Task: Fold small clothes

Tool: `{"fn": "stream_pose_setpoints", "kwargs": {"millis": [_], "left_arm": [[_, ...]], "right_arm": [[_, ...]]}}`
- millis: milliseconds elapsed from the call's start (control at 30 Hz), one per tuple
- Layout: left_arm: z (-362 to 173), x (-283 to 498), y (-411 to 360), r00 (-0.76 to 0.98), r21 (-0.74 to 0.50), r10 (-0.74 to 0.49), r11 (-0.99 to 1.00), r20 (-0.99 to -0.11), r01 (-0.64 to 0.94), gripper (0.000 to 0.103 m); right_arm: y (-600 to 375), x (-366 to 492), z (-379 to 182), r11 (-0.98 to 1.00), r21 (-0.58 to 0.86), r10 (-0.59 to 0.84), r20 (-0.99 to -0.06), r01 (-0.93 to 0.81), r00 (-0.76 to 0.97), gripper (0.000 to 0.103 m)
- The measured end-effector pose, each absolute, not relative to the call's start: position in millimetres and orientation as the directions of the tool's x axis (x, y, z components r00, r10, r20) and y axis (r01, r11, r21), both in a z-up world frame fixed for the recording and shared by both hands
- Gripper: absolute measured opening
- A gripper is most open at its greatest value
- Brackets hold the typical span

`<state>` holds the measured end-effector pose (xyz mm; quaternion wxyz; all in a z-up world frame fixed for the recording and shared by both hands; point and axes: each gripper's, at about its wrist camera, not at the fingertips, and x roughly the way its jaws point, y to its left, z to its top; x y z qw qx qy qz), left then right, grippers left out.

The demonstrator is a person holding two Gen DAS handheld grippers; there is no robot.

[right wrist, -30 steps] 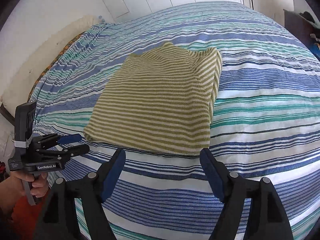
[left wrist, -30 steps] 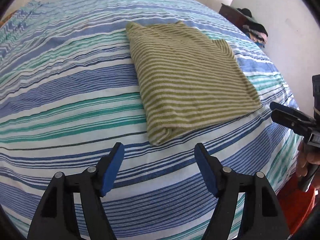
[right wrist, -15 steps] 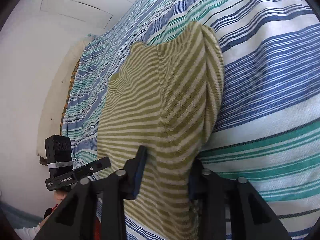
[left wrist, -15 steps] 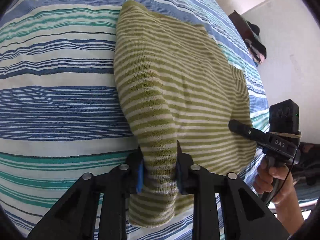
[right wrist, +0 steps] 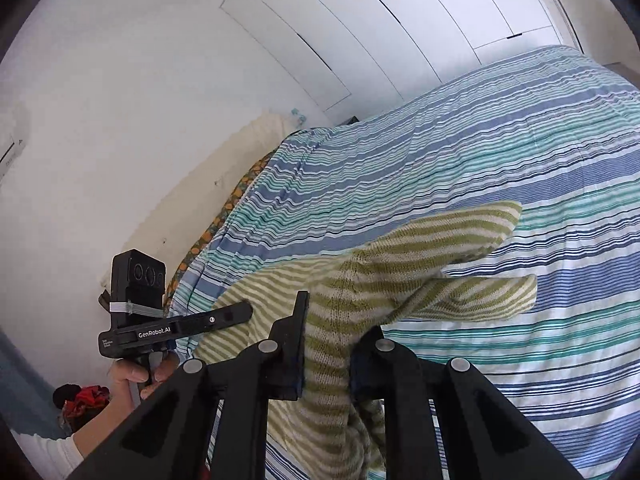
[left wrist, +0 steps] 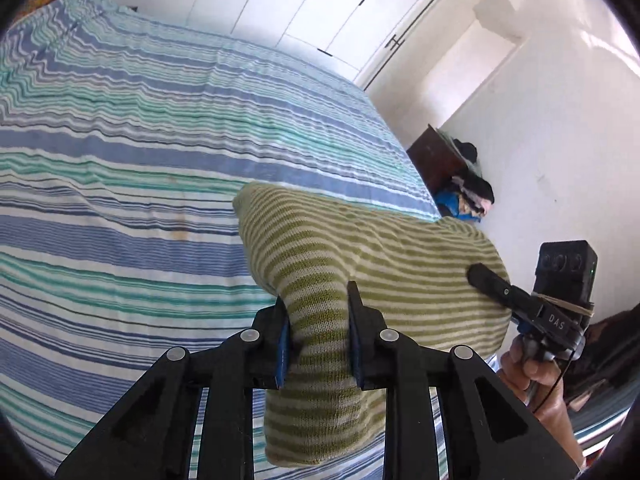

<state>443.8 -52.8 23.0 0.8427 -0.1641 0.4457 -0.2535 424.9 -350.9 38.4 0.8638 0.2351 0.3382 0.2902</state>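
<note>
A folded green-and-cream striped knit garment (left wrist: 360,256) is lifted off the striped bed. My left gripper (left wrist: 318,312) is shut on its near left corner. My right gripper (right wrist: 330,328) is shut on the near right corner of the garment (right wrist: 400,264). The far part of the cloth hangs and sags between the two grips, with loose flaps pointing away in the right wrist view. Each gripper shows in the other's view: the right gripper (left wrist: 492,280) at the right, the left gripper (right wrist: 224,316) at the left.
The bed with a blue, teal and white striped sheet (left wrist: 140,160) fills the space below. White wardrobe doors (right wrist: 400,20) stand behind it. A dark cabinet with piled clothes (left wrist: 464,176) stands by the right wall. Red cloth (right wrist: 86,400) lies on the floor at the left.
Both grippers closed on the garment's near corners and have lifted it up off the bed; the views now tilt up toward the wardrobe and walls.
</note>
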Motion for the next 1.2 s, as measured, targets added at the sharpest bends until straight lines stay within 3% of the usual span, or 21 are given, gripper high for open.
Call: {"fn": "stream_pose_setpoints", "kwargs": {"millis": [33, 100, 133, 200, 233, 333, 400, 500, 700, 967, 1200], "left_arm": [[10, 440, -51, 0.461, -0.486, -0.553, 0.832, -0.694, 0.267, 0.028], [-31, 424, -49, 0.423, -0.413, -0.463, 0.886, -0.779, 0.208, 0.047], [-56, 408, -48, 0.402, -0.357, -0.402, 0.916, -0.823, 0.186, 0.05], [-100, 368, -48, 0.37, -0.225, -0.269, 0.961, -0.889, 0.159, 0.05], [-116, 341, -45, 0.359, -0.175, -0.216, 0.974, -0.908, 0.145, 0.05], [-133, 272, -41, 0.378, -0.108, -0.142, 0.988, -0.915, 0.11, 0.06], [-123, 234, -41, 0.445, -0.044, -0.074, 0.996, -0.892, 0.077, 0.079], [-97, 201, -44, 0.578, 0.078, 0.048, 0.997, -0.815, 0.028, 0.101], [-57, 175, -44, 0.652, 0.261, 0.199, 0.965, -0.731, -0.003, 0.102], [-24, 137, -31, 0.641, 0.164, 0.093, 0.985, -0.762, 0.052, 0.102], [-15, 119, -31, 0.621, 0.184, 0.096, 0.98, -0.778, 0.08, 0.102]], "right_arm": [[-346, 422, 32, 0.717, 0.61, 0.665, -0.454, -0.337, 0.593, 0.016], [-340, 410, 0, 0.722, 0.626, 0.661, -0.498, -0.294, 0.562, 0.022], [-338, 401, -23, 0.734, 0.631, 0.649, -0.539, -0.253, 0.538, 0.025], [-341, 374, -77, 0.806, 0.576, 0.564, -0.68, -0.134, 0.467, 0.058], [-343, 354, -101, 0.862, 0.501, 0.479, -0.761, -0.074, 0.437, 0.085], [-347, 282, -136, 0.939, 0.344, 0.322, -0.85, -0.022, 0.417, 0.088], [-342, 237, -135, 0.963, 0.268, 0.24, -0.87, 0.006, 0.432, 0.09], [-322, 183, -107, 0.981, 0.195, 0.167, -0.856, 0.006, 0.49, 0.102], [-276, 136, -60, 0.995, 0.101, 0.08, -0.84, 0.009, 0.537, 0.103], [-232, 115, -5, 0.999, -0.007, 0.021, -0.804, -0.045, 0.595, 0.102], [-206, 101, 16, 0.995, -0.032, 0.03, -0.812, -0.095, 0.583, 0.102]]}}
